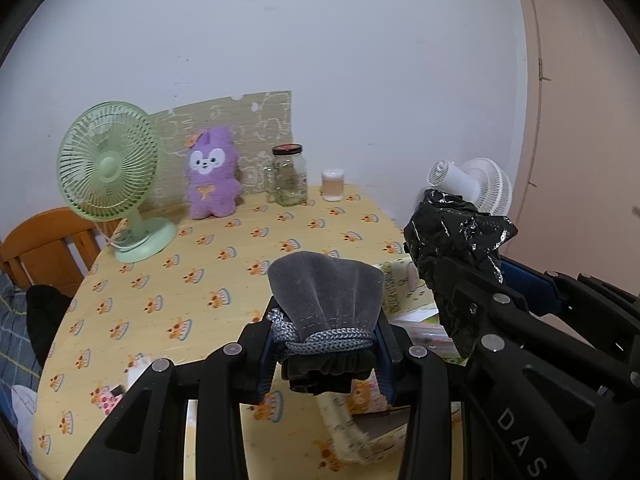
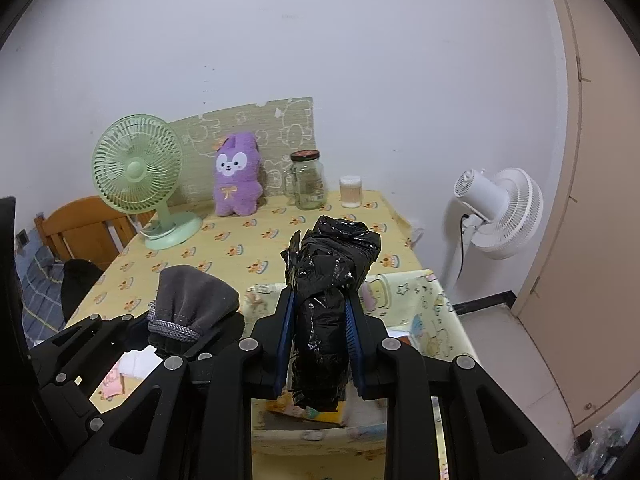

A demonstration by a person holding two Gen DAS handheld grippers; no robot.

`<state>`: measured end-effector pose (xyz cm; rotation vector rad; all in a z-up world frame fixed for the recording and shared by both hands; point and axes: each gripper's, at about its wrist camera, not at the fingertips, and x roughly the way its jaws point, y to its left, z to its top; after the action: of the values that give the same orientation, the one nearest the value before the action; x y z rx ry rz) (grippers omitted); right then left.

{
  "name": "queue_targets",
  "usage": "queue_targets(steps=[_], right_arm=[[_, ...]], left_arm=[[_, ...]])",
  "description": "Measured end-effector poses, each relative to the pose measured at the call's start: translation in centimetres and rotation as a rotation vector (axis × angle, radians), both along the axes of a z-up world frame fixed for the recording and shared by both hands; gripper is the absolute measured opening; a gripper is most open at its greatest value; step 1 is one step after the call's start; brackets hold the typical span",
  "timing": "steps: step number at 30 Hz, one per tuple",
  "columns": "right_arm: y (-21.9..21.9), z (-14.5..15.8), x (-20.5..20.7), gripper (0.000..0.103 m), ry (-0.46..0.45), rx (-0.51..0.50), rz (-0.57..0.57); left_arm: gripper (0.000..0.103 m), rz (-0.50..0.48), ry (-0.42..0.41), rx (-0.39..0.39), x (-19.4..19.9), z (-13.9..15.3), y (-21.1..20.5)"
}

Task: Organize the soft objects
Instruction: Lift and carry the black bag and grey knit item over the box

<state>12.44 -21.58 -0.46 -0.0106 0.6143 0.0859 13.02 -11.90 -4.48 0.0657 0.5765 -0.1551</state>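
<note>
My left gripper is shut on a grey velvet drawstring pouch, held by its corded neck above the table; the pouch also shows in the right wrist view. My right gripper is shut on a crumpled black plastic bag, held upright above a yellow patterned fabric box; the bag also shows in the left wrist view. A purple plush toy sits at the back of the table, also in the right wrist view.
The table has a yellow patterned cloth. At the back stand a green desk fan, a glass jar and a small white-lidded cup. A white floor fan stands right of the table. A wooden chair is at left.
</note>
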Motion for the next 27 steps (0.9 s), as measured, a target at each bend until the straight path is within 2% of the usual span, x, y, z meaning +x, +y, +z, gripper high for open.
queue_targets(steps=[14, 18, 19, 21, 22, 23, 27], right_arm=[[-3.5, -1.0, 1.2, 0.027, 0.012, 0.001, -0.047], [-4.1, -1.5, 1.7, 0.027, 0.020, 0.001, -0.058], [-4.2, -1.7, 1.8, 0.027, 0.024, 0.002, -0.060], [-4.6, -2.1, 2.0, 0.027, 0.033, 0.006, -0.061], [-4.7, -2.3, 2.2, 0.027, 0.039, 0.008, -0.062], [-4.8, -2.4, 2.3, 0.027, 0.041, 0.010, -0.061], [-5.1, -2.9, 2.7, 0.027, 0.053, 0.019, -0.055]], left_arm=[[0.042, -0.063, 0.022, 0.012, 1.9, -1.2, -3.4], [0.044, -0.088, 0.065, 0.012, 2.7, -2.0, -4.1], [0.046, -0.090, 0.073, 0.011, 2.8, -2.2, -4.3], [0.064, -0.097, 0.089, 0.015, 3.1, -2.6, -4.6], [0.077, -0.096, 0.089, 0.018, 3.1, -2.6, -4.7], [0.082, -0.095, 0.084, 0.025, 3.1, -2.7, -4.8], [0.088, -0.099, 0.085, 0.047, 3.3, -2.9, -5.3]])
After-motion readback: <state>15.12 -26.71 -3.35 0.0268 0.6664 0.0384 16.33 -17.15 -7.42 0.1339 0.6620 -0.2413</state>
